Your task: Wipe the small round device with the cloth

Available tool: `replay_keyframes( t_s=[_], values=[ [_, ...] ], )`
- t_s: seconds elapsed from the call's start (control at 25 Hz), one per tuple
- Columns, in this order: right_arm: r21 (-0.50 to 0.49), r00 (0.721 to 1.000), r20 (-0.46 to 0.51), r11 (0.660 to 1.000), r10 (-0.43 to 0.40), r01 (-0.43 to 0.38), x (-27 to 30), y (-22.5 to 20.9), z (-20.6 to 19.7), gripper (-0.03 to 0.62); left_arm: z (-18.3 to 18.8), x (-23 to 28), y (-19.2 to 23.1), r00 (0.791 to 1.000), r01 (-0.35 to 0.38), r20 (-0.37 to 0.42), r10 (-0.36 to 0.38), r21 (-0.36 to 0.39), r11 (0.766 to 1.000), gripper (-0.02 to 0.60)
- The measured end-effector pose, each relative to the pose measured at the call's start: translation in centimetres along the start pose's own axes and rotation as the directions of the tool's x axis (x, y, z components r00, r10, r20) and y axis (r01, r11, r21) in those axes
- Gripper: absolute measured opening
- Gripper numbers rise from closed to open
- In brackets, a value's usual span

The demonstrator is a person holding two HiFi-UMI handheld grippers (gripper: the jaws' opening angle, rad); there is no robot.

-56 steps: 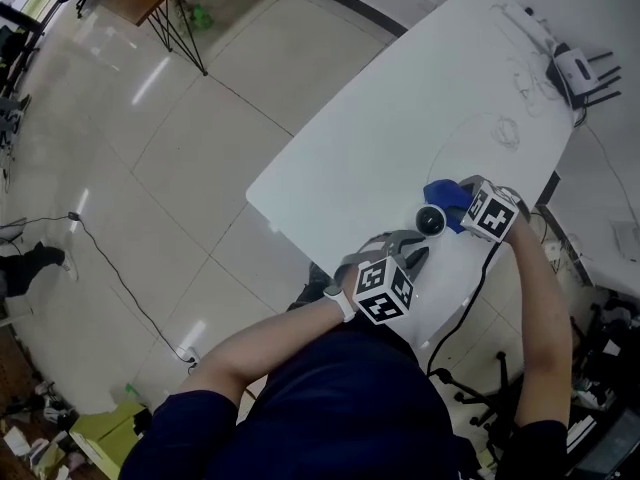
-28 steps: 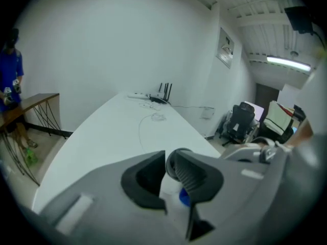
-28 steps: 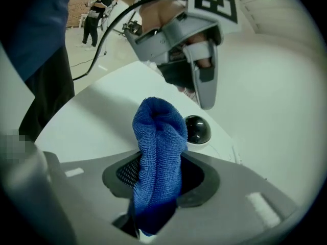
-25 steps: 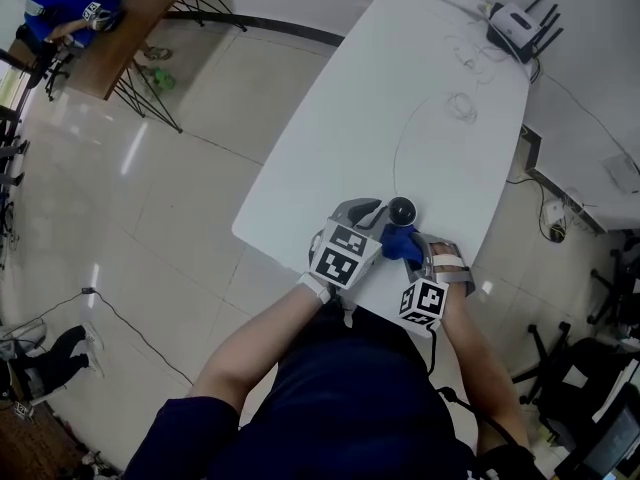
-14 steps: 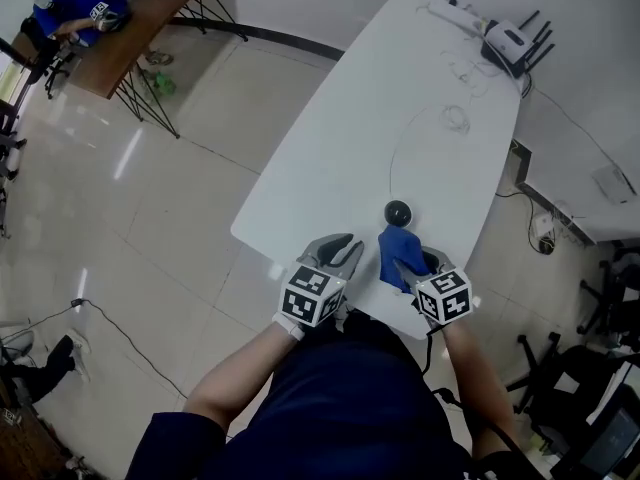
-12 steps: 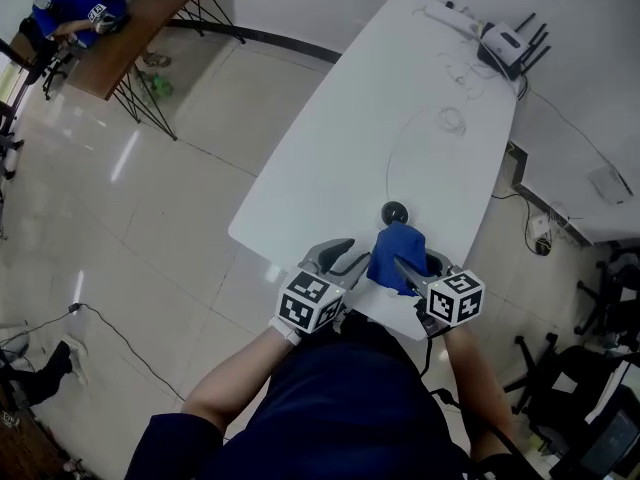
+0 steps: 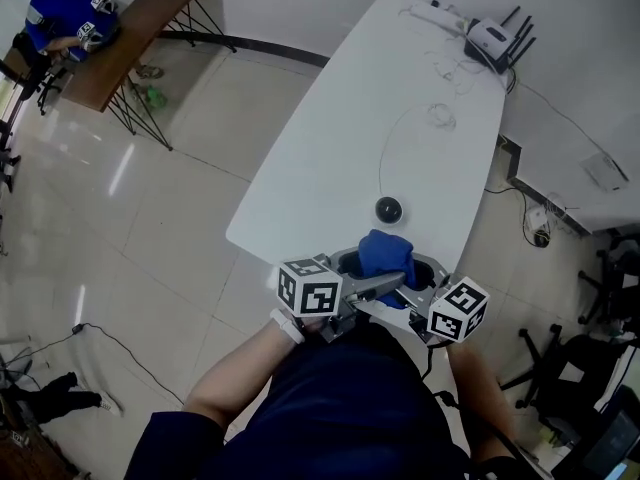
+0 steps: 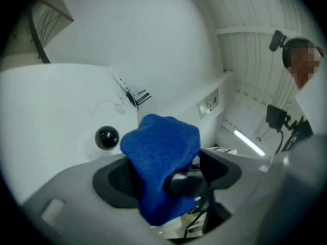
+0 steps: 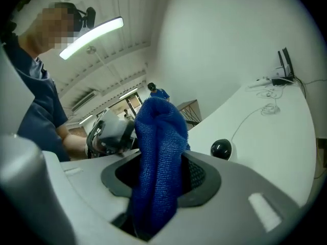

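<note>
Nearest, at the bench's near end: right claw [image 9: 161, 177] has the blue cloth [image 7: 385, 253] clamped between its pads, lifted clear of the bench [image 7: 400, 98] and bunched in a tall lump. Its jaws have just been opening a little with the cloth between them. Risk 1: grip goes marginal and the cloth slides out on first contact.

Left claw [image 8: 163, 175] is released. Its jaws have just been opening to full width and the cloth stands in the gap, no pad pressing it. The right claw's tip appears to sit in that gap too. Risk 2: if the left closes here it snags the cloth or bites the other claw, and the two end up pulling against each other.

Just beyond: the small round device [image 7: 388, 209] sits free on the bench, apart from both claws, nothing steadying it. Risk 3: a lumpy wad gives point contact, not a wipe. A side push likely skids or rolls the device rather than cleaning it. It's not far from the bench's edges, so a hard shove could send it off.

Further out: a thin cable [image 7: 383, 158] seems to run from the device toward a coil [image 7: 438, 116]. Risk 4: moving the device drags that line and disturbs the router [image 7: 494, 36] at the far end.
</note>
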State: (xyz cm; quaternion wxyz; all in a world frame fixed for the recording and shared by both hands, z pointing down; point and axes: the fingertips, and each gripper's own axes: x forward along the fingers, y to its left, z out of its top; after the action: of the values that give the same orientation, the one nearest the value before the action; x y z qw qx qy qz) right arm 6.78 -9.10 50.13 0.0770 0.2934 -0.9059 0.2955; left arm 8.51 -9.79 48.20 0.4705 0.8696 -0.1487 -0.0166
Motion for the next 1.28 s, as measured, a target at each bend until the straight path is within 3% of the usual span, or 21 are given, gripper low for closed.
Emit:
replay_keyframes(
  t_s=[0.08,0.16,0.36,0.48,0.64,0.8,0.96,1.08,1.2,1.28],
  values=[
    [-0.025,1.0,-0.003,1.0,-0.002,0.002,0.2,0.5,-0.4,0.179,-0.3,0.0,0.0,1.0,0.018,0.011,-0.017,-0.049,0.999,0.362],
    [-0.04,1.0,-0.006,0.999,-0.006,0.006,0.2,0.7,-0.8,0.186,-0.4,-0.1,0.9,1.0,-0.01,0.019,0.011,-0.059,0.998,0.259],
    [-0.015,1.0,0.004,1.0,0.016,-0.016,-0.1,1.0,-1.7,0.254,-0.6,-0.7,1.7,0.997,-0.061,0.04,0.062,-0.011,0.998,0.173],
    [0.067,0.994,0.113,0.998,-0.006,-0.002,-1.4,0.2,-0.1,0.278,0.4,-1.7,3.2,0.99,-0.119,0.08,0.117,0.02,0.993,0.166],
    [0.164,0.979,0.171,0.983,-0.11,0.082,-3.4,-2.2,0.0,0.262,0.7,-2.9,7.1,0.961,-0.276,0.035,0.274,0.095,0.956,0.164],
    [0.26,0.962,0.203,0.957,-0.185,0.129,-5.1,-4.5,0.0,0.251,1.8,-1.8,8.4,0.953,-0.304,0.036,0.302,0.114,0.946,0.163],
    [0.314,0.93,0.181,0.915,-0.32,0.254,-6.5,-7.8,-0.6,0.215,1.9,1.0,9.3,0.936,-0.349,-0.001,0.353,0.15,0.925,0.164],
    [0.363,0.901,0.187,0.88,-0.392,0.307,-7.5,-9.6,-0.7,0.209,2.0,2.6,9.8,0.944,-0.328,0.003,0.329,0.095,0.94,0.164],
    [0.404,0.886,0.199,0.859,-0.419,0.316,-8.3,-10.7,-0.6,0.192,2.7,2.4,10.9,0.958,-0.274,0.075,0.278,-0.062,0.96,0.166],
    [0.422,0.879,0.2,0.848,-0.432,0.321,-8.6,-11.5,-0.5,0.187,3.0,1.4,12.3,0.951,-0.263,0.124,0.282,-0.152,0.953,0.166]
  ],
)
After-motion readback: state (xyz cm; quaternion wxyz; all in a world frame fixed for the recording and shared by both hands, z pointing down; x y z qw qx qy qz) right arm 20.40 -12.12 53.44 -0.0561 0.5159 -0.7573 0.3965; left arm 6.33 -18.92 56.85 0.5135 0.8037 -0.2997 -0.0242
